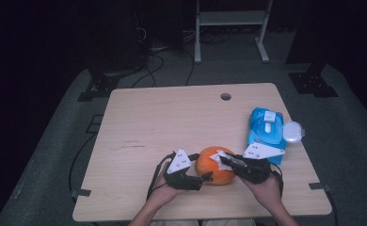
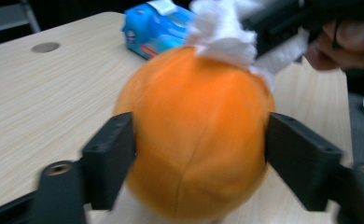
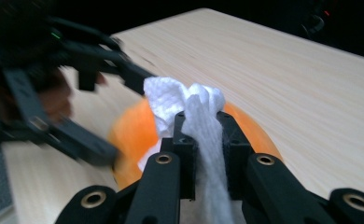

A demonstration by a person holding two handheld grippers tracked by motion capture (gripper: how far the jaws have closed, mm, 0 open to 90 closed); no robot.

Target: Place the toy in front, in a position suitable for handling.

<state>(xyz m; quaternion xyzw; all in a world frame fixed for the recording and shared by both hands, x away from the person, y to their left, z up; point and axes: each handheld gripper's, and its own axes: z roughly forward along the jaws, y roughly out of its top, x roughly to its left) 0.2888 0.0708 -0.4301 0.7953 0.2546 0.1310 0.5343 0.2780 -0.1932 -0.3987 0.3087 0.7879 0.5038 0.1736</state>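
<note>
A light wooden tabletop (image 1: 163, 122) stood in a dark room, seen from above, with a person's two forearms coming in from the near edge. Each hand held a black two-fingered gripper, and both met at an orange ball-shaped object (image 1: 214, 165) resting on the tabletop near its front edge, right of centre.

The left gripper (image 1: 205, 178) reached the orange object from its left side. In the left gripper view, its two black fingers (image 2: 110, 158) stood on either side of the orange object (image 2: 196, 135), wide apart and pressed against its flanks, gripping it. The picture was a little blurred.

The right gripper (image 1: 224, 159) came in from the right, over the top of the orange object. In the right gripper view, its fingers (image 3: 185, 140) were closed tightly on a crumpled white paper towel (image 3: 194, 116), which was bunched up between them and lay against the top of the orange object (image 3: 133, 130). The left gripper (image 3: 77, 140) showed blurred at the left of that view. The same white towel (image 2: 227, 32) appeared on top of the orange object in the left gripper view.

Farther back on the right side of the tabletop lay a blue packet of wipes (image 1: 266, 132), with a round white lid (image 1: 292, 132) just beside it at the table's right edge. A small round hole (image 1: 226, 96) sat near the far edge of the tabletop
</note>
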